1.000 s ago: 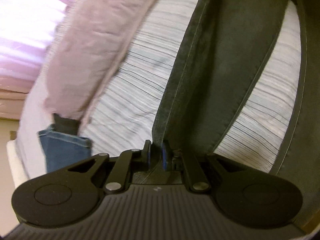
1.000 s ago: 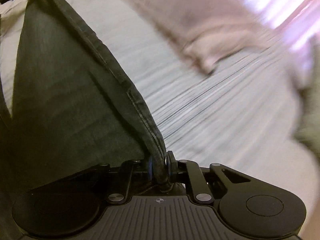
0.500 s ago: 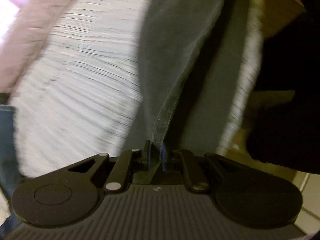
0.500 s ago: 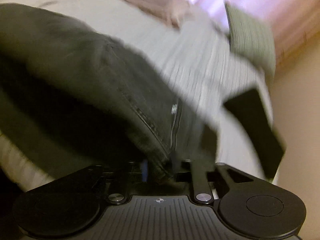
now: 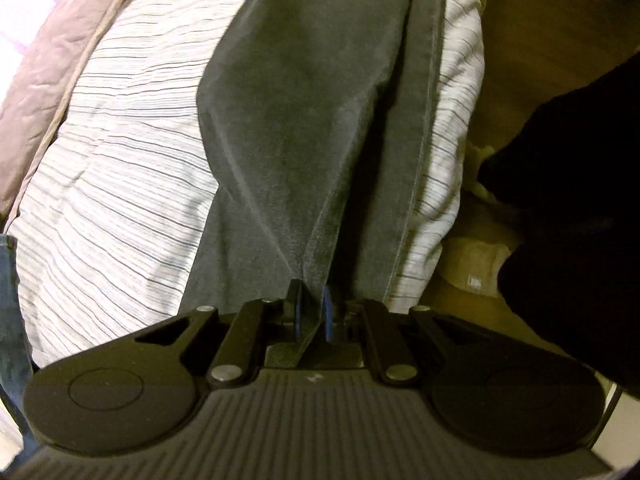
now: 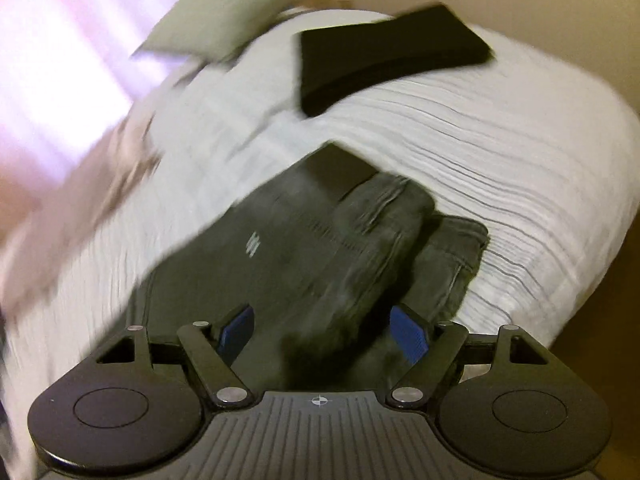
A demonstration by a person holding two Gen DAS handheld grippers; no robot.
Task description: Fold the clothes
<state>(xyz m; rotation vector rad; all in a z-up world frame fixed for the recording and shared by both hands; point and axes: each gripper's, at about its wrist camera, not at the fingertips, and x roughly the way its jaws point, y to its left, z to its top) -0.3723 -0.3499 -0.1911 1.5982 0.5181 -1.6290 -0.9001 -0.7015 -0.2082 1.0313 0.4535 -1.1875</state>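
Striped white bed sheet (image 5: 120, 152) carries the dark grey denim trousers (image 5: 312, 120). I see left tongs (image 5: 311, 312) clamped on a hem fold, right tongs (image 6: 322, 330) spread wide. Heavy, limp cloth: I would grip seams.

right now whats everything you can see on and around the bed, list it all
dark grey jeans: one, laid along the bed, one end pinched by the left tool, waistband end bunched on the bed
striped bedsheet: one, white with thin dark lines, covers the bed
pink blanket: one, far side of the bed
blue denim item: one, bed edge, mostly cut off
folded black garment: one, far end of the bed
grey-green pillow: one, bed corner, blurred
left hand-held gripper: black, blue pads, shut on the jeans
right hand-held gripper: black, blue pads, open over the jeans
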